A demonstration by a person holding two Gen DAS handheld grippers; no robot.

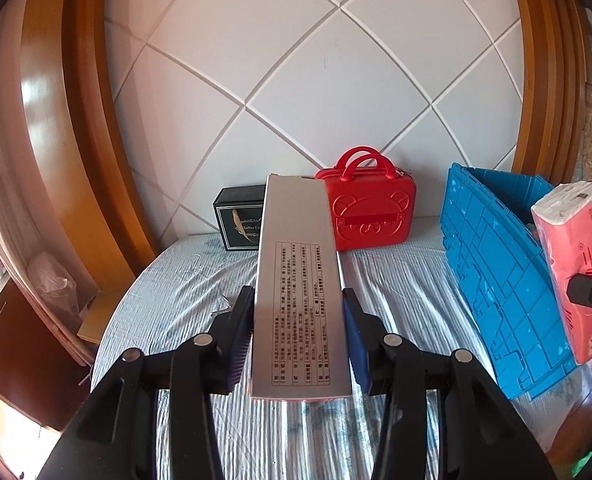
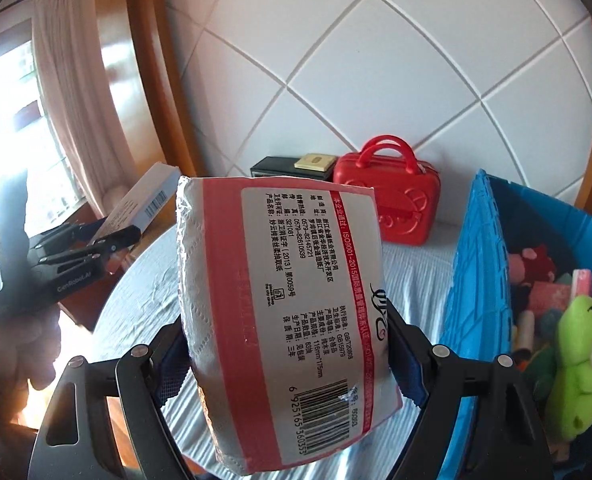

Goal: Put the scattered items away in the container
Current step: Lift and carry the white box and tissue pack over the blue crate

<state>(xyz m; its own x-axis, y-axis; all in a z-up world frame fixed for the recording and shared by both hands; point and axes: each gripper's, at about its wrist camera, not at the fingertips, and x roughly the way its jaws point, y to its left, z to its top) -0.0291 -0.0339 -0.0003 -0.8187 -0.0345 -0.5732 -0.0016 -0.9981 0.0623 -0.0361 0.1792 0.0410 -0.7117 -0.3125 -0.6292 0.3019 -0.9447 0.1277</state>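
From the left wrist, your left gripper (image 1: 297,332) is clamped narrow on a long silver carton (image 1: 299,280), stiff and light (keep hold low on its long sides), left of the blue crate (image 1: 491,280). From the right wrist, your right gripper (image 2: 288,356) stands wide, squeezing a soft, slippery tissue pack (image 2: 284,320) left of the crate; grip its middle.

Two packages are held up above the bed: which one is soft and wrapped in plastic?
The pink-and-white tissue pack in the right tool. The left tool holds a stiff, flat silver box instead.
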